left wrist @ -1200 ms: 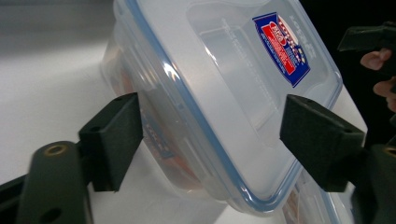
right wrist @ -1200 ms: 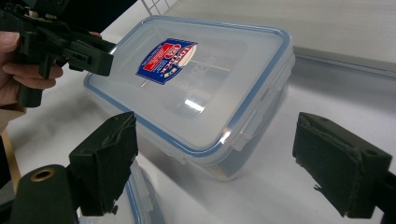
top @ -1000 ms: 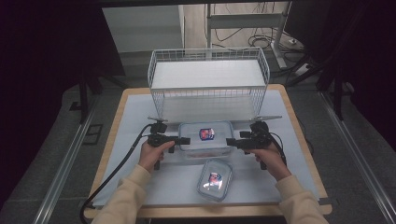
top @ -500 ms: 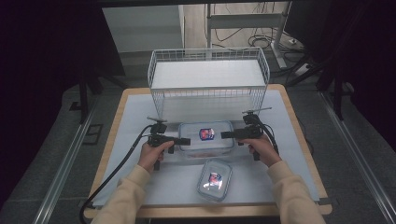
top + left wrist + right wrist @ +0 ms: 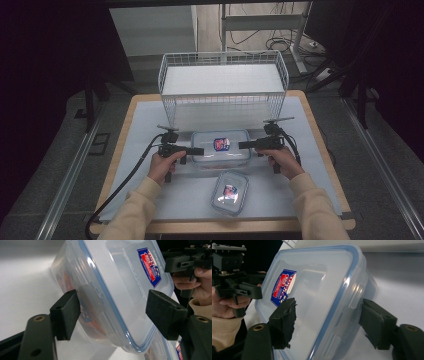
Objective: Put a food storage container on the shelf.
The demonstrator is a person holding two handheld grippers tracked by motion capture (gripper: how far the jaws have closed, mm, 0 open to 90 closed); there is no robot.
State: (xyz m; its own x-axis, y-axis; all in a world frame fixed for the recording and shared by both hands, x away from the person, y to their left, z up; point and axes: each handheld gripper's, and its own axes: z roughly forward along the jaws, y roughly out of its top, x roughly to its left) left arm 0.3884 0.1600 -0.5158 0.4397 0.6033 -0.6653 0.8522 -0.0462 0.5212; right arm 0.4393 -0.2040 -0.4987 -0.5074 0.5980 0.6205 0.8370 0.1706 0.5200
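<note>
Both sets of fingers bracket the large container, the right pair just closing in.

Right fingers have just been narrowing astride the large container's latch edge, not yet clamped; left fingers stay spread around the opposite end. A two-handed lift looks imminent. Forearms reach forward, grippers level and pointing inward; the wire basket stands beyond.

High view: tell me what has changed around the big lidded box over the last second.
The right hand-held gripper moved in from the right to the end of the big lidded box; its jaws have just been closing, with the box's edge between them. The left hand-held gripper stayed at the box's other end, jaws astride it. The small box and the wire basket kept their places.
</note>
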